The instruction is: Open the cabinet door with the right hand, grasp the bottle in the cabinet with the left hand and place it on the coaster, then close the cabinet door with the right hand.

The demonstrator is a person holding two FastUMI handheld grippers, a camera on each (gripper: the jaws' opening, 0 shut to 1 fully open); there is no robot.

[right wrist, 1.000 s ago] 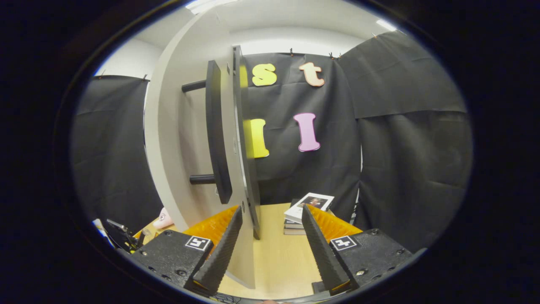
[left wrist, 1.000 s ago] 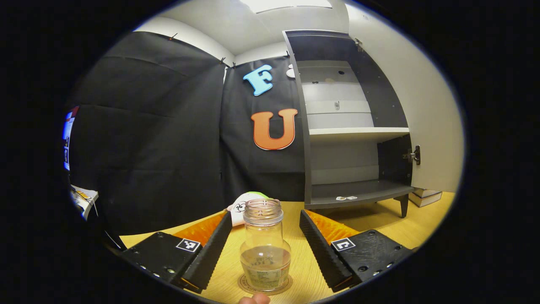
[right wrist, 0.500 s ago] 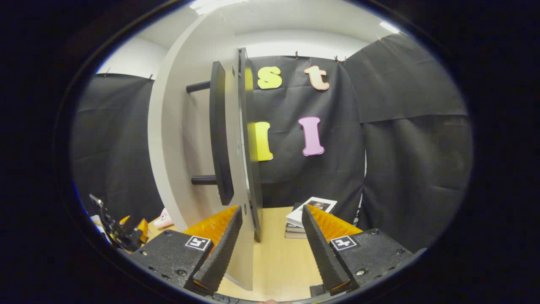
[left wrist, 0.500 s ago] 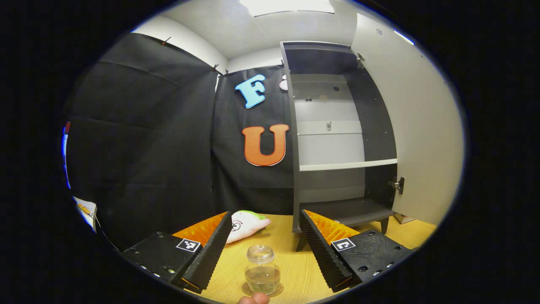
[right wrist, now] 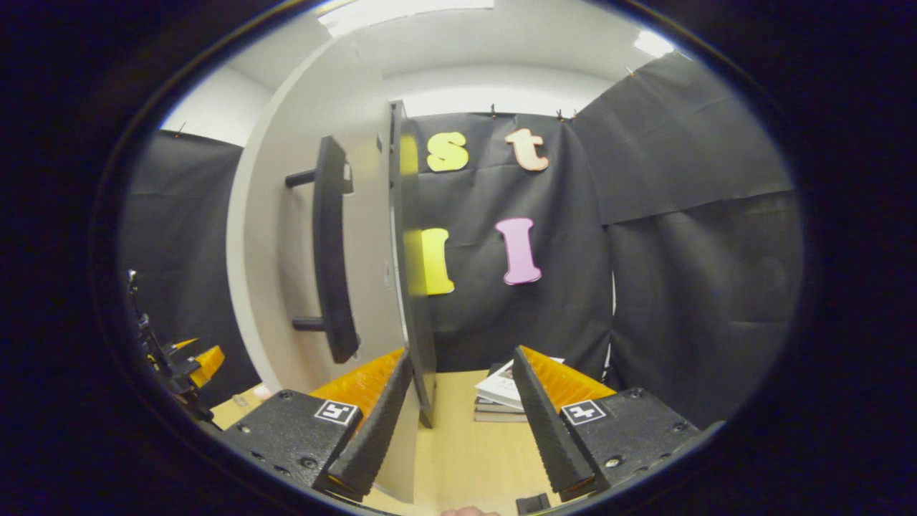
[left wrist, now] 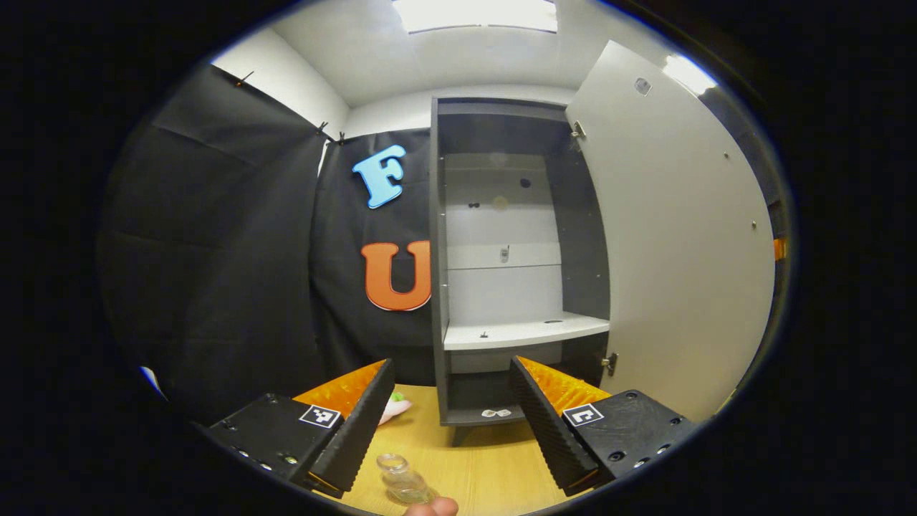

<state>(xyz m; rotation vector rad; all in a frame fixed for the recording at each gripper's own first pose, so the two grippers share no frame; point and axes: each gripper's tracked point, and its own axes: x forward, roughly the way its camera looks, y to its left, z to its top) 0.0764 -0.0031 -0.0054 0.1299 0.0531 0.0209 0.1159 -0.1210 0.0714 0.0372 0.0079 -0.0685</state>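
Note:
In the left gripper view a small clear bottle (left wrist: 402, 481) stands upright on the wooden table, low down and well below my open left gripper (left wrist: 448, 419), whose fingers hold nothing. Beyond it the dark cabinet (left wrist: 512, 287) stands open, its white door (left wrist: 673, 244) swung out to the right. In the right gripper view my right gripper (right wrist: 458, 419) is open, and the free edge of the door (right wrist: 410, 244) runs down between its fingers. The door's dark bar handle (right wrist: 331, 251) sits just left of that edge. I cannot make out the coaster under the bottle.
A soft toy (left wrist: 392, 410) lies on the table left of the cabinet's foot. A stack of books (right wrist: 501, 394) rests on the table past the door in the right gripper view. The left gripper (right wrist: 190, 362) shows small at that view's far left.
My left gripper has risen and backed away from the bottle, which now looks small and low. The door edge has shifted slightly in the right gripper view.

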